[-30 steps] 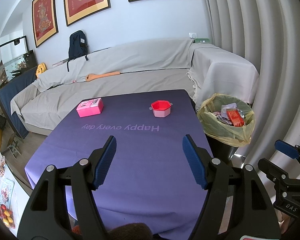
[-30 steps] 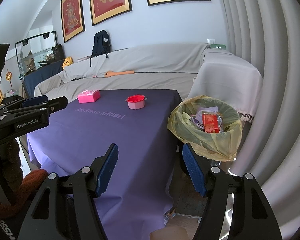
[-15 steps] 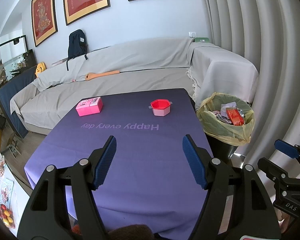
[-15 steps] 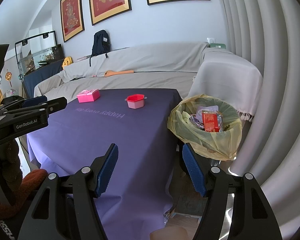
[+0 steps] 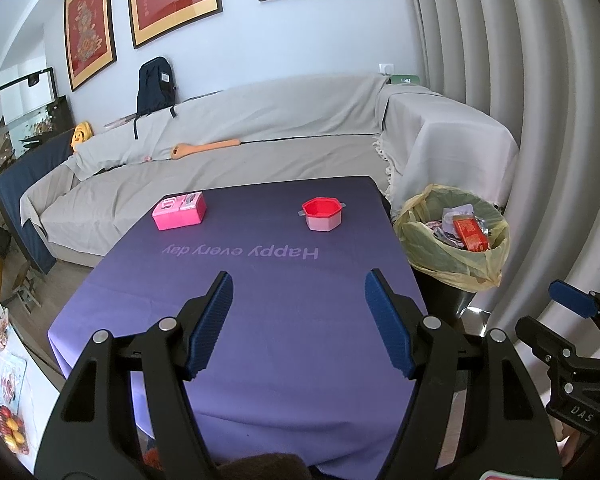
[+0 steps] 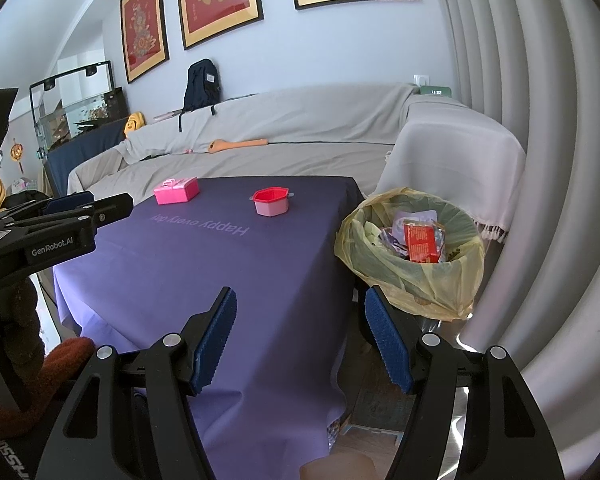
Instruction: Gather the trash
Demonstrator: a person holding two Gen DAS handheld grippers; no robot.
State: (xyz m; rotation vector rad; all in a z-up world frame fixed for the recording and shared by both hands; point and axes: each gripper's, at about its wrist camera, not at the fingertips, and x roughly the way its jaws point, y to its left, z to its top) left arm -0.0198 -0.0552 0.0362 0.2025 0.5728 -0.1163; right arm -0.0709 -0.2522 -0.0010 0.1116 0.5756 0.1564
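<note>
1. The left gripper [image 5: 298, 316] hangs over the near half of the bench [image 5: 260, 340], jaws spread wide with nothing between them; bare purple cloth runs ahead to the far edge.
2. The right gripper [image 6: 300, 332] sits past the bench's right-hand edge, jaws likewise spread and empty, the cloth's hanging corner just ahead of its left jaw.
3. The trash bin [image 6: 410, 256] stands on the floor ahead and right of the right jaws, just beside the bench's corner, lined with a crinkled yellow plastic bag and holding one red packet [image 6: 420, 242] among foil wrappers.
4. Two things rest well ahead of the left jaws, well apart: one pink rectangular box [image 5: 179, 211] to the left, one red-rimmed hexagonal cup [image 5: 323, 215] to the right.
5. A sofa [image 5: 240, 152] draped in grey sheeting lies beyond the far edge.
</note>
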